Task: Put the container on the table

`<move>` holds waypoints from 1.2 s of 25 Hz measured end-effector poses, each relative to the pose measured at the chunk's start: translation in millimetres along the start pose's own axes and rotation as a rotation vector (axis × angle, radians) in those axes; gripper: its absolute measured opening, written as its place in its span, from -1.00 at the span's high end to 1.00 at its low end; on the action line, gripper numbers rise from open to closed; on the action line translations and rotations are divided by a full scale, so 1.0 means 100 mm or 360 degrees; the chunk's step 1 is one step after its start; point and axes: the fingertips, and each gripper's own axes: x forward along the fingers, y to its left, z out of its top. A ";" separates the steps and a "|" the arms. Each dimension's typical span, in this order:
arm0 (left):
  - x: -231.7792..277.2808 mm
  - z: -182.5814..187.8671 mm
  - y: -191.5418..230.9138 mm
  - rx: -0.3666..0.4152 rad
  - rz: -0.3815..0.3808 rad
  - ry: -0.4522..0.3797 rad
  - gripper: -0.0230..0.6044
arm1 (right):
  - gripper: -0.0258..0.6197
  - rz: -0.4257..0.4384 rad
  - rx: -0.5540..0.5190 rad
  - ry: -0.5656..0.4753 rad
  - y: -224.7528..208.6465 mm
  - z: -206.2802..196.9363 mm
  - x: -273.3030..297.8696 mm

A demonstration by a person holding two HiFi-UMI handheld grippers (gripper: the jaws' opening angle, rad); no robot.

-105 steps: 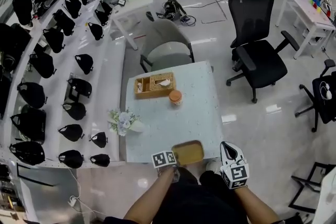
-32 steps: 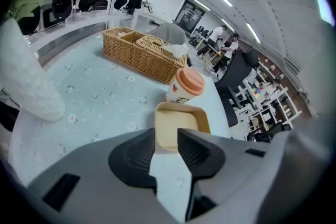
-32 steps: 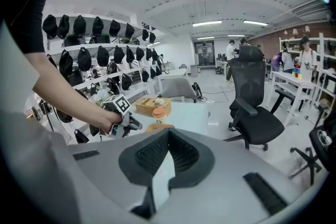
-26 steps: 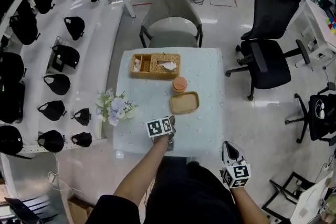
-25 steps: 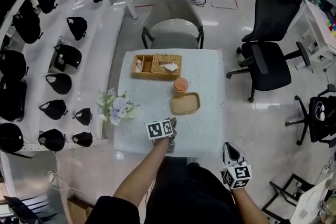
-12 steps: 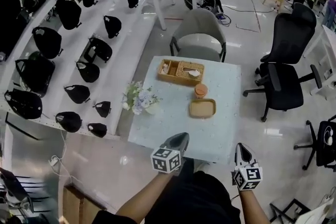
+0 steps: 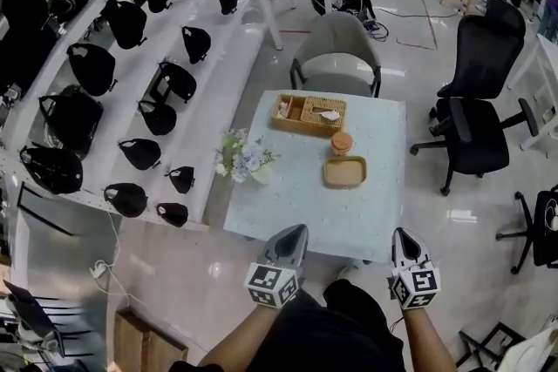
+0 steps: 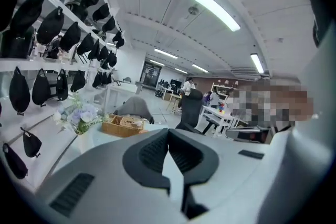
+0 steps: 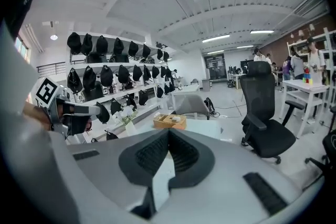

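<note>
The pale surface (image 7: 288, 205) already bore the task's thing: the tan container (image 7: 344, 172) lay flat on it, toward 3 o'clock of its centre. The placing step looked finished. The left gripper (image 7: 295, 233) and right gripper (image 7: 403, 236) hung off the surface's 6 o'clock edge, each with its jaws pressed together on nothing. The next move likely called only for staying clear.

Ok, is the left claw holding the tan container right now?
No, the tan container lies on the table beside the orange cup, and the left claw is shut and empty.
</note>
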 end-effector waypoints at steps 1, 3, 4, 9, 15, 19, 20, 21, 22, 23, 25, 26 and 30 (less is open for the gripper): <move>-0.04 0.06 0.02 0.0011 0.0001 -0.0029 0.90 | 0.92 -0.0014 -0.0022 -0.0004 0.04 0.03 -0.03; -0.12 0.18 0.08 0.0035 -0.0004 -0.0087 0.90 | 0.92 -0.0039 -0.0065 -0.0016 0.15 0.12 -0.06; -0.17 0.24 0.12 0.0052 -0.0010 -0.0113 0.90 | 0.92 -0.0050 -0.0069 -0.0026 0.22 0.18 -0.07; -0.41 0.55 0.46 0.0097 -0.0002 -0.0243 0.90 | 0.93 -0.0135 -0.0089 -0.0094 0.46 0.43 0.01; -0.62 0.70 0.79 0.0133 -0.0028 -0.0261 0.90 | 0.93 -0.0240 -0.0144 -0.0159 0.75 0.73 0.08; -0.74 0.80 0.96 0.0105 -0.0031 -0.0299 0.90 | 0.93 -0.0259 -0.0135 -0.0192 0.92 0.85 0.13; -0.77 0.82 1.00 0.0090 -0.0033 -0.0304 0.90 | 0.93 -0.0264 -0.0135 -0.0206 0.96 0.88 0.12; -0.80 0.84 1.04 0.0077 -0.0037 -0.0309 0.90 | 0.93 -0.0266 -0.0134 -0.0221 1.01 0.91 0.12; -0.82 0.85 1.08 0.0065 -0.0046 -0.0312 0.90 | 0.93 -0.0269 -0.0135 -0.0236 1.05 0.93 0.11; -0.84 0.87 1.10 0.0059 -0.0059 -0.0314 0.90 | 0.93 -0.0272 -0.0137 -0.0247 1.08 0.94 0.11; -0.86 0.90 1.14 0.0068 -0.0081 -0.0313 0.90 | 0.93 -0.0282 -0.0141 -0.0259 1.13 0.94 0.11; -0.86 0.90 1.15 0.0078 -0.0088 -0.0308 0.90 | 0.93 -0.0288 -0.0140 -0.0260 1.16 0.93 0.11; -0.89 0.86 1.23 0.0085 -0.0123 -0.0273 0.90 | 0.93 -0.0308 -0.0125 -0.0253 1.31 0.87 0.10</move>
